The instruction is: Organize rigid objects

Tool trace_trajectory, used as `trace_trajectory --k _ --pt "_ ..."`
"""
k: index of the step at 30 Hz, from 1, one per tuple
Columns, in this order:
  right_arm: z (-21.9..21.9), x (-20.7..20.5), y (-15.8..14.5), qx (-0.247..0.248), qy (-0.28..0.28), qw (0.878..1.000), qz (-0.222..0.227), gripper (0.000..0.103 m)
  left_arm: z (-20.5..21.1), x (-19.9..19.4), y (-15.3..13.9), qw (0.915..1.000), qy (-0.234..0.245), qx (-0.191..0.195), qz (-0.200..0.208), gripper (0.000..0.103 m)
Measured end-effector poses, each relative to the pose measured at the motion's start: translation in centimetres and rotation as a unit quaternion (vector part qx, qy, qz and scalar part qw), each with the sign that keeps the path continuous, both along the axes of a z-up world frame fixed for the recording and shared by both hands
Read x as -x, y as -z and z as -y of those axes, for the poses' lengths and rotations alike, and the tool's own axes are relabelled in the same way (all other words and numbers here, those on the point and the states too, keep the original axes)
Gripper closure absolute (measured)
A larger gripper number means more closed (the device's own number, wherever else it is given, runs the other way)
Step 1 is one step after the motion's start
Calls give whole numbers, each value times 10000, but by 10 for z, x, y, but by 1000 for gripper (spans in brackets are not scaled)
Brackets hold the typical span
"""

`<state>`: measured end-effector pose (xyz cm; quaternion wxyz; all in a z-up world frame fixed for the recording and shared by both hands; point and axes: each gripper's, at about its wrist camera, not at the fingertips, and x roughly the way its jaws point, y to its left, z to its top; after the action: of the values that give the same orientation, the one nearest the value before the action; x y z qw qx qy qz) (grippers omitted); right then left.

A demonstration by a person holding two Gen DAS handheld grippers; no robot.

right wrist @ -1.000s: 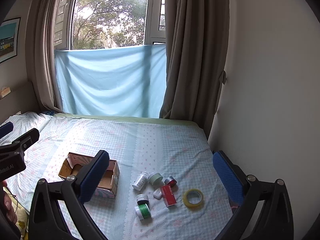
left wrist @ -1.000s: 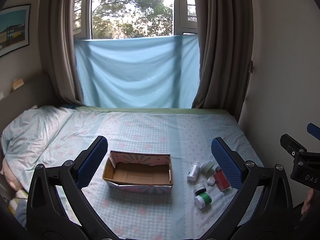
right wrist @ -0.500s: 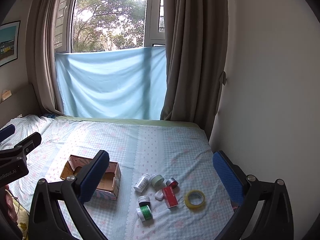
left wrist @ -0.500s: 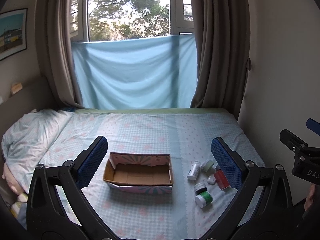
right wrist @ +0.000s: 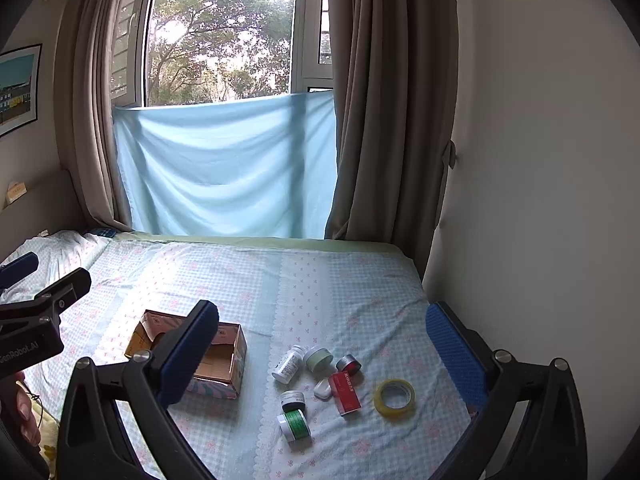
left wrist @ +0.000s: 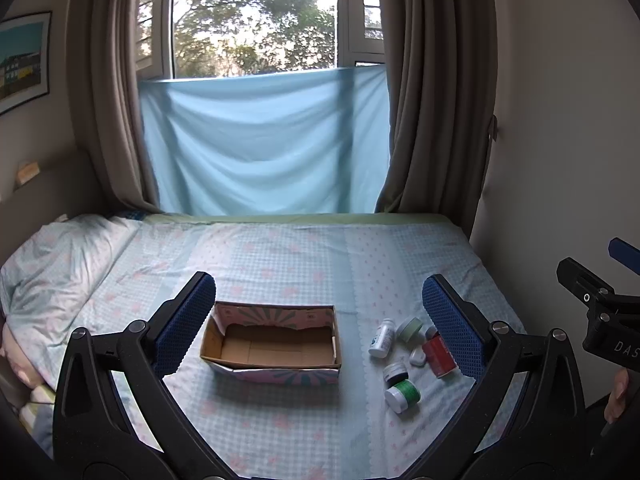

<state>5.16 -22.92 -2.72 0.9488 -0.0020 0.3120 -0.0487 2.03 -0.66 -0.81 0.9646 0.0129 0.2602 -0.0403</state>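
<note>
An open, empty cardboard box [left wrist: 272, 344] [right wrist: 222, 356] sits on the bed. To its right lie small items: a white bottle [left wrist: 382, 338] [right wrist: 287, 364], a pale green jar [left wrist: 410, 328] [right wrist: 319, 359], a red box [left wrist: 440, 356] [right wrist: 345, 393], a black-lidded jar [left wrist: 395, 372] [right wrist: 293, 400], a green-labelled jar [left wrist: 403, 394] [right wrist: 295, 425], a white case [right wrist: 322, 389], a silver-red tin [right wrist: 349, 364] and a yellow tape roll [right wrist: 394, 397]. My left gripper [left wrist: 318, 326] is open, high above the box. My right gripper [right wrist: 320, 352] is open, high above the items.
The bed [left wrist: 280, 256] has a patterned blue sheet, with a pillow [left wrist: 52, 264] at the left. A wall [right wrist: 540, 200] borders the bed's right side. Curtains [right wrist: 384, 100] and a blue cloth [left wrist: 264, 144] hang at the window behind.
Both views have shifted slightly, with the bed appearing a little lower in frame. The objects have not moved and both grippers stay open.
</note>
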Motion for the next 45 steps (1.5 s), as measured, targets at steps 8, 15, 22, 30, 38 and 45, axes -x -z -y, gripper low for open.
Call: trace_trajectory --k 8,15,22,30,38,45 --pt "0 0 0 0 4 10000 1 0 -1 -5 1 10000 4 21 -43 0" --pt "1 -3 -2 -15 82 9999 -102 0 -5 -15 5 9996 57 33 -291 0" --pt "13 -8 16 153 414 9979 -467 0 2 -49 39 9956 386 -26 -851 0" --pt "51 -22 87 162 507 9898 -1324 0 52 -114 108 9817 868 -108 -1691 0" --pt "75 -73 205 48 -243 9860 -1652 0 126 -211 209 9520 1279 -542 -2728 0" --pt "108 -151 311 -417 -387 9654 -2547 0 183 -290 327 9077 1524 -1077 -3759 1"
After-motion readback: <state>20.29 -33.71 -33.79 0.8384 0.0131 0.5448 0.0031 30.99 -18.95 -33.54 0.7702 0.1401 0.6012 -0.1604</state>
